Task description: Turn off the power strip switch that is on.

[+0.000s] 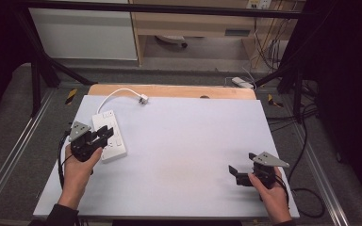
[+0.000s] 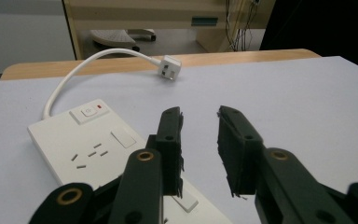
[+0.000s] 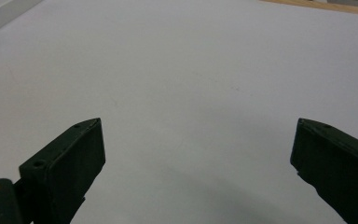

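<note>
Two grippers held low over the table [image 1: 179, 141]: left gripper [image 1: 104, 133] poised above the power strip [image 1: 115, 141], jaws narrowed, nothing grasped; right gripper [image 1: 235, 173] levelled, jaws spread.

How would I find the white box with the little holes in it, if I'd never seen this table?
Look at the big pale table and go to its left side, beside the left claw. The power strip lies flat there, a white slab with a switch and a curling white cord ending in a plug.

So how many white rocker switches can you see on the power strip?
3: one by the red light at the cable end, one mid-strip, one partly behind the left tongs. More may be hidden.
</note>
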`<action>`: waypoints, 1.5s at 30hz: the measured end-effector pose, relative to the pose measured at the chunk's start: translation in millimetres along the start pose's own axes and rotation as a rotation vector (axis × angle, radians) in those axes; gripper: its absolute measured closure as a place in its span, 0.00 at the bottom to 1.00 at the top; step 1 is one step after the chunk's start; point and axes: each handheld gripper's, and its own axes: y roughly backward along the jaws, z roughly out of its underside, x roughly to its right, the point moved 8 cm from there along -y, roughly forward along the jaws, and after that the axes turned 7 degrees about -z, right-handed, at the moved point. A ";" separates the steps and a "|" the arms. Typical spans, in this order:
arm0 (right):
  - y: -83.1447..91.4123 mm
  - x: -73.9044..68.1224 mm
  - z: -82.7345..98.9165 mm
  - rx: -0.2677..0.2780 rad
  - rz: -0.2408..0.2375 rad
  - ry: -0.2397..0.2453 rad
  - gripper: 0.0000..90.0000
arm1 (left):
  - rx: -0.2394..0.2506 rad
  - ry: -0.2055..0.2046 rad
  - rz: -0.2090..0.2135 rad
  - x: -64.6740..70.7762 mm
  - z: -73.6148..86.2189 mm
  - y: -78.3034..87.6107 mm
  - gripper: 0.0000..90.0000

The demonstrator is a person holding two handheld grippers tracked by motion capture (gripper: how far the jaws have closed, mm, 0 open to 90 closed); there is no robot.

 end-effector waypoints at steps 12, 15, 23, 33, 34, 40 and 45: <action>0.1 -0.1 -0.2 -0.001 0.001 0.000 0.04 | -0.025 -0.043 0.032 6.9 9.8 -4.9 0.90; 0.2 0.2 -0.4 0.000 0.002 0.006 0.04 | -0.028 -0.053 0.034 8.3 10.3 -5.5 0.93; 0.1 -0.2 -0.1 -0.003 0.001 0.003 0.04 | -0.048 -0.053 0.043 7.3 15.4 -7.8 0.97; 0.1 -0.3 0.0 -0.004 0.000 0.002 0.04 | -0.074 -0.046 0.030 2.1 19.9 -9.5 1.00; -0.1 -0.1 -0.1 -0.003 0.001 0.005 0.04 | -0.075 -0.044 0.029 1.5 20.5 -9.6 1.00; -0.2 0.0 0.2 -0.003 0.002 0.001 0.04 | -0.084 -0.041 0.025 -0.8 23.0 -10.6 1.00; -0.2 -0.3 0.1 -0.004 0.001 0.000 0.04 | -0.095 -0.044 0.026 -0.6 25.2 -12.2 1.00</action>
